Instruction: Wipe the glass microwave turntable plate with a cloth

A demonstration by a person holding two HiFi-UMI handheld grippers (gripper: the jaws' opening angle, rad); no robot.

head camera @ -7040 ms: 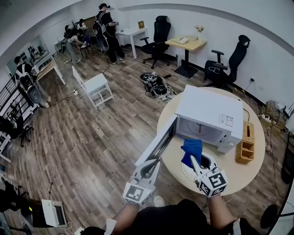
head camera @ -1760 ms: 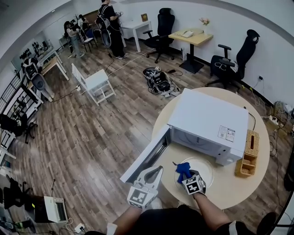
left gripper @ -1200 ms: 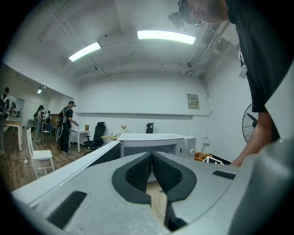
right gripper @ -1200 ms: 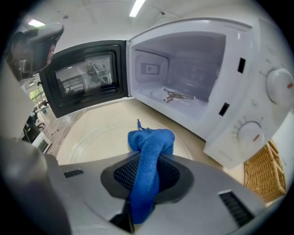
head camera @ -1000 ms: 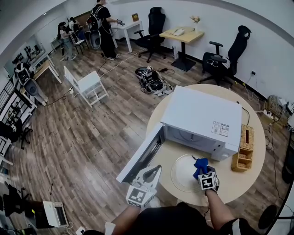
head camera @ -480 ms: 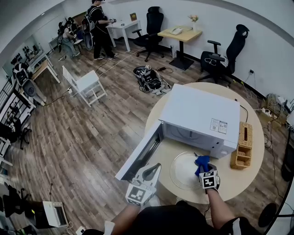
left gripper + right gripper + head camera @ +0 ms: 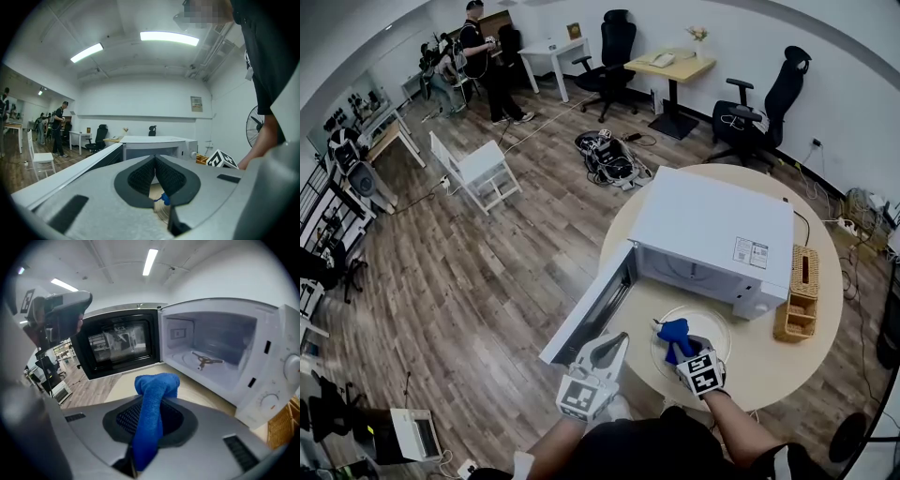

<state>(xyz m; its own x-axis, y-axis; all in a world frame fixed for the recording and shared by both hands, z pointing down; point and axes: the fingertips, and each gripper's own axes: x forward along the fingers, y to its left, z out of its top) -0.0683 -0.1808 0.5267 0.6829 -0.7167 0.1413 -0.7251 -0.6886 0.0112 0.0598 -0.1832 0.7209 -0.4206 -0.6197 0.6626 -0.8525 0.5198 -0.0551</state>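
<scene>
The glass turntable plate lies flat on the round table in front of the microwave. My right gripper is over the plate's left part, shut on a blue cloth whose bunched end rests on the glass. In the right gripper view the blue cloth sticks out between the jaws of my right gripper. My left gripper hovers at the table's near left edge below the door, shut with nothing in it. In the left gripper view my left gripper shows its jaws pressed together.
The white microwave stands open, its door swung out over the table's left edge. Its cavity holds only the roller ring. A wicker box sits at the table's right. People stand far off by the desks.
My right gripper has slid the blue cloth leftward over the plate, from its right side to its left part. The left gripper has stayed in place.
</scene>
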